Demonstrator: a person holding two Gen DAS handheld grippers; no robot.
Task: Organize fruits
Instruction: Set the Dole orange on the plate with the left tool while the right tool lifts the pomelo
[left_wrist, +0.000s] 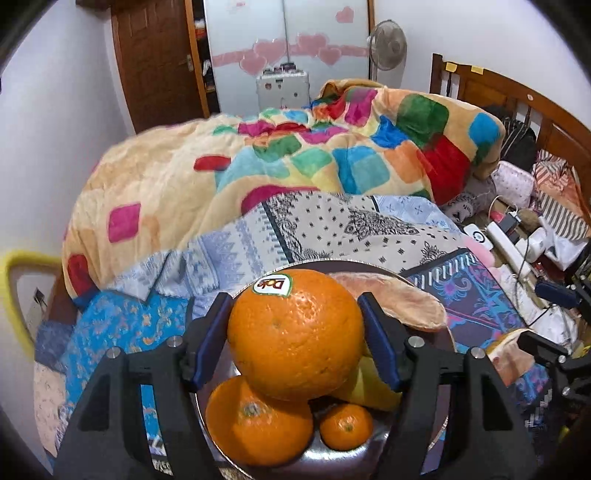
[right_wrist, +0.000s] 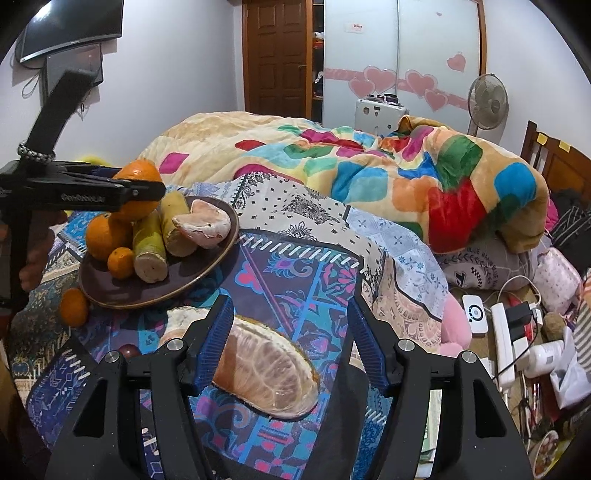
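Orange skin fills the left wrist view, where the left tongs (left_wrist: 295, 339) are clamped on the big stickered orange (left_wrist: 295, 336), both blue pads against its flanks, held just above the fruit heaped on the dark round plate (right_wrist: 207, 275) that sits on the patterned bed cover (right_wrist: 295, 273); to finish this placing well, I judge the orange should be lowered until it rests in a stable hollow, not perched on the medium orange (left_wrist: 258, 421) beneath it; release should be slow, since a round fruit on a heap may roll off the rim; the plate looks tilted on the soft bedding, so favour its higher, fuller side with care. The right tongs (right_wrist: 291, 343) stand apart, empty, with a peeled pomelo wedge (right_wrist: 266, 373) lying on the cover between and below the pads, seemingly the next pick. By count: two larger oranges, one held and one on the plate; two small mandarins, one on the plate (right_wrist: 120, 263) and one off it beside the rim (right_wrist: 74, 307); two yellow-green cut stalks (right_wrist: 149, 247) on the plate; two pomelo pieces clearly seen, one on the plate (right_wrist: 205, 223), one on the cover, with perhaps another pale piece behind the left pad.
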